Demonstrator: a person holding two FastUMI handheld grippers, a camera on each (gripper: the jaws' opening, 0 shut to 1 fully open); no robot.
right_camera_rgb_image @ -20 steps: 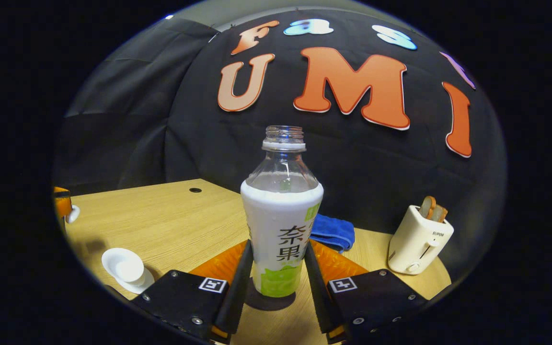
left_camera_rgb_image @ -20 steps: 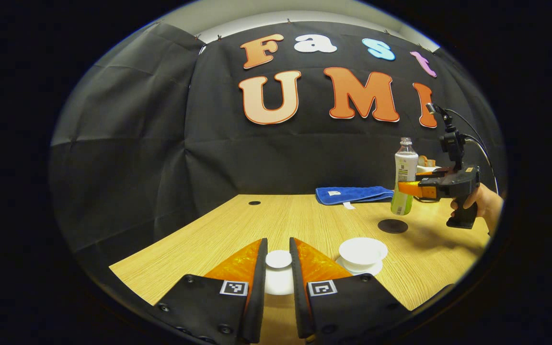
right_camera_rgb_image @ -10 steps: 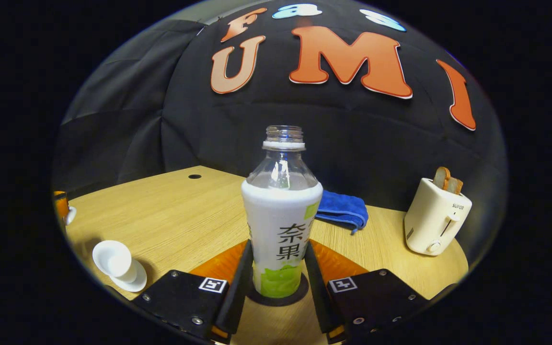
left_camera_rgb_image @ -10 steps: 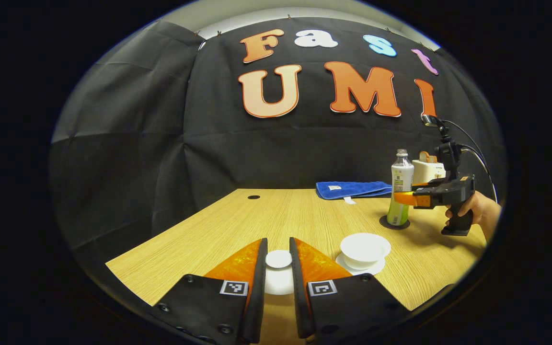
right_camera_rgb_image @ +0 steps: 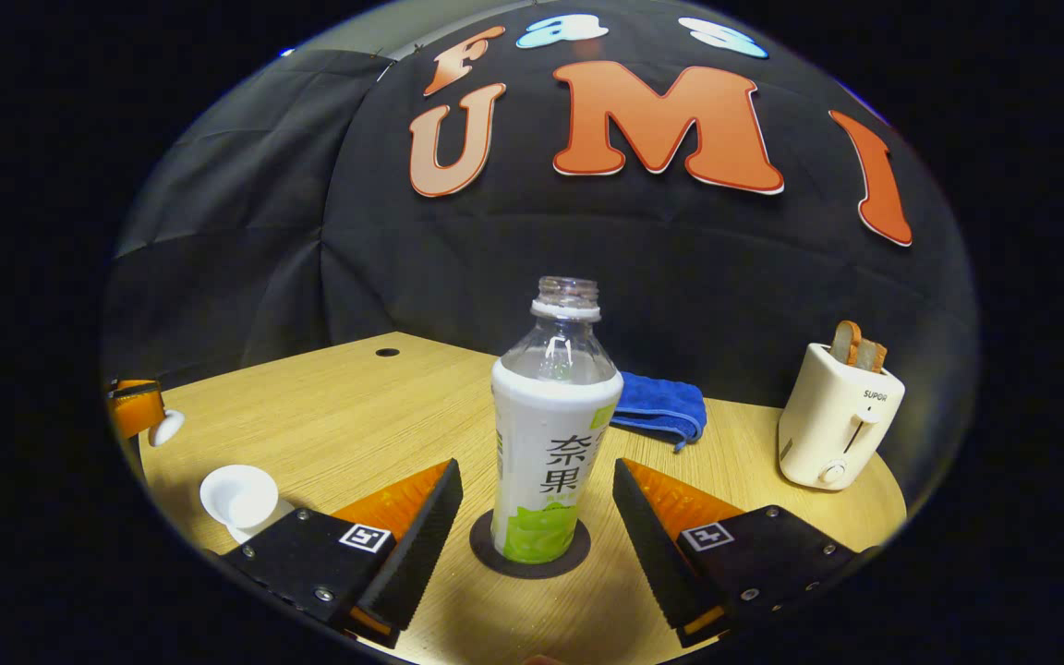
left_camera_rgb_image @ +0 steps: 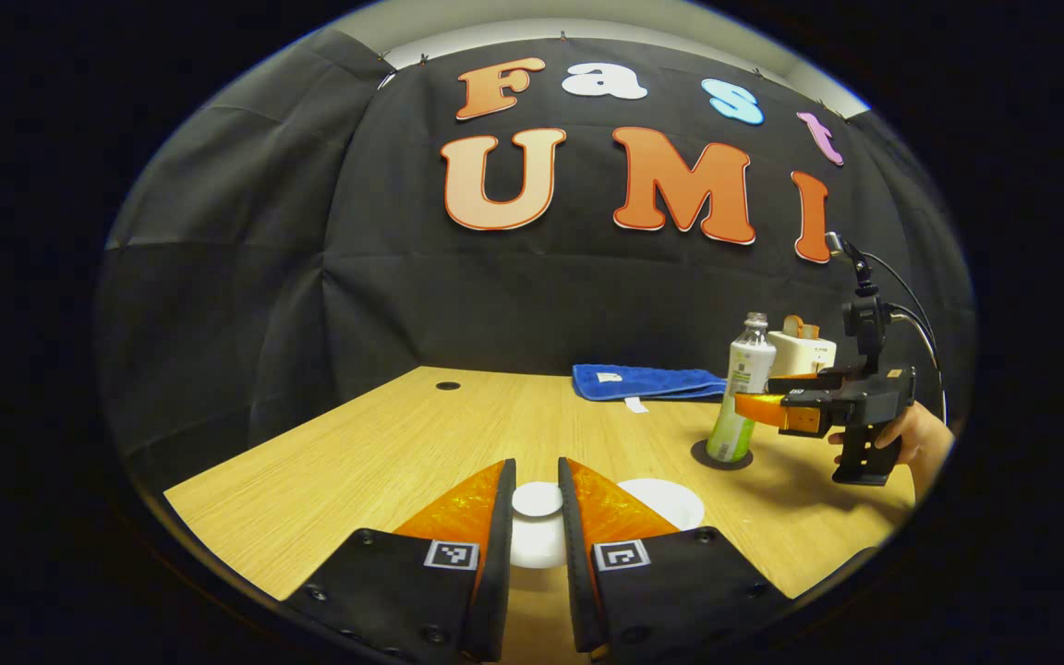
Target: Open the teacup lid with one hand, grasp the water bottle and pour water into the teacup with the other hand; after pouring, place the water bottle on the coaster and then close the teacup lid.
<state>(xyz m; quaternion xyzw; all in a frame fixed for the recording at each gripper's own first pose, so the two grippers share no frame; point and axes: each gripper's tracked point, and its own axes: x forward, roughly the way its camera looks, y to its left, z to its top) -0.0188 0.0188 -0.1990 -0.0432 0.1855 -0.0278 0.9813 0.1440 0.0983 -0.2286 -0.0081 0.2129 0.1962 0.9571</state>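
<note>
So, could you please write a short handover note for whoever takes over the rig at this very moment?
Left gripper: shut on the teacup lid, held by its knob above the table.
Right gripper: open, fingers apart on either side of the water bottle, not touching it.
The uncapped bottle stands upright on the dark coaster. The open teacup sits on its saucer, to the right gripper's left.
Done: lid off, bottle set on the coaster; whether water is in the cup cannot be told.
Left: draw the right gripper back, then put the lid on the teacup.
</note>
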